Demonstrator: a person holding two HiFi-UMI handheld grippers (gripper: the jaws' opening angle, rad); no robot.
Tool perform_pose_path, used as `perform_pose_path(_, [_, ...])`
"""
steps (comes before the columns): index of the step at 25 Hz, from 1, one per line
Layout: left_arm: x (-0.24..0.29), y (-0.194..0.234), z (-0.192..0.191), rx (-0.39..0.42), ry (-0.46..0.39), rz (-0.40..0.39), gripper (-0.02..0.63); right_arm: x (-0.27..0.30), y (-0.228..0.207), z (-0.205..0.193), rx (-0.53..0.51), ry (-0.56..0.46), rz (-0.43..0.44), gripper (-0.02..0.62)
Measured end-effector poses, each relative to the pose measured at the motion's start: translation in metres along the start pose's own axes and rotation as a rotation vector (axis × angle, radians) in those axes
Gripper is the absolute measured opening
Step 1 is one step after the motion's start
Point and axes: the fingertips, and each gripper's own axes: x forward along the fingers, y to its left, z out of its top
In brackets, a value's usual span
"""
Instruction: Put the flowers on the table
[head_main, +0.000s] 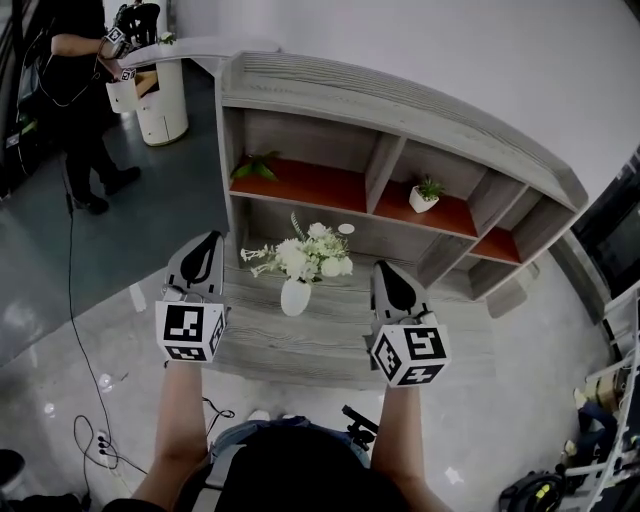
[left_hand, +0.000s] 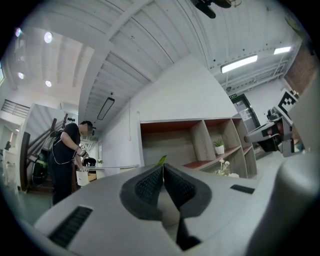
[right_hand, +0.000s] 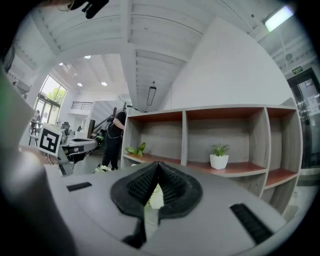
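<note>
At the far left, well apart from our work, a person (head_main: 80, 60) stands by a round white stand (head_main: 160, 100); neither concerns the step. Our left gripper (head_main: 206, 245) hangs above the near left part of the table (head_main: 300, 350). Its own view shows its jaws pressed together with nothing between them. Behind it, a leafy sprig (head_main: 255, 168) lies in the left compartment of the shelf unit (head_main: 400, 120).

In the middle, the flowers (head_main: 305, 255) stand upright in their white vase (head_main: 295, 297) on the table, in front of the shelves and touched by neither gripper. To the right of the vase, our right gripper (head_main: 384, 270) is likewise closed and empty. The white seen through the slit behind its pads is the bouquet beyond, not something held. Further right, a small potted plant (head_main: 425, 195) sits in the middle compartment.

We judge the placing as good as done, so the step in hand is to leave cleanly. To do that well, we draw both grippers back toward ourselves and away from the blooms, never across them. The spreading stems reach out on the left gripper's side, and a brush there could tip the narrow vase. We also check that the vase sits flat and well in from the table's near edge before we call it finished.
</note>
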Motion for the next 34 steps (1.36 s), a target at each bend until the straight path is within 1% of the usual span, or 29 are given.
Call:
perform_pose_path(3, [0.001, -0.004, 0.011, 0.034, -0.013, -0.005, 0.012, -0.006, -0.003, 0.014, -0.016, -0.031, -0.014, 0.015])
perform_pose_path(6, [0.003, -0.014, 0.017, 0.068, -0.018, -0.033, 0.012, -0.01, -0.008, 0.024, -0.039, -0.054, -0.057, 0.015])
perform_pose_path(9, [0.004, -0.018, 0.024, 0.082, -0.039, -0.044, 0.012, -0.011, -0.011, 0.027, -0.081, -0.066, -0.089, 0.015])
perform_pose_path(12, [0.003, -0.016, 0.027, 0.076, -0.051, -0.045, 0.013, -0.011, -0.008, 0.027, -0.116, -0.054, -0.085, 0.014])
perform_pose_path(16, [0.0, -0.011, 0.032, 0.055, -0.065, -0.035, 0.012, -0.013, -0.005, 0.031, -0.105, -0.068, -0.082, 0.014])
perform_pose_path(34, [-0.001, -0.007, 0.041, 0.053, -0.088, -0.045, 0.012, -0.017, -0.009, 0.039, -0.132, -0.087, -0.102, 0.014])
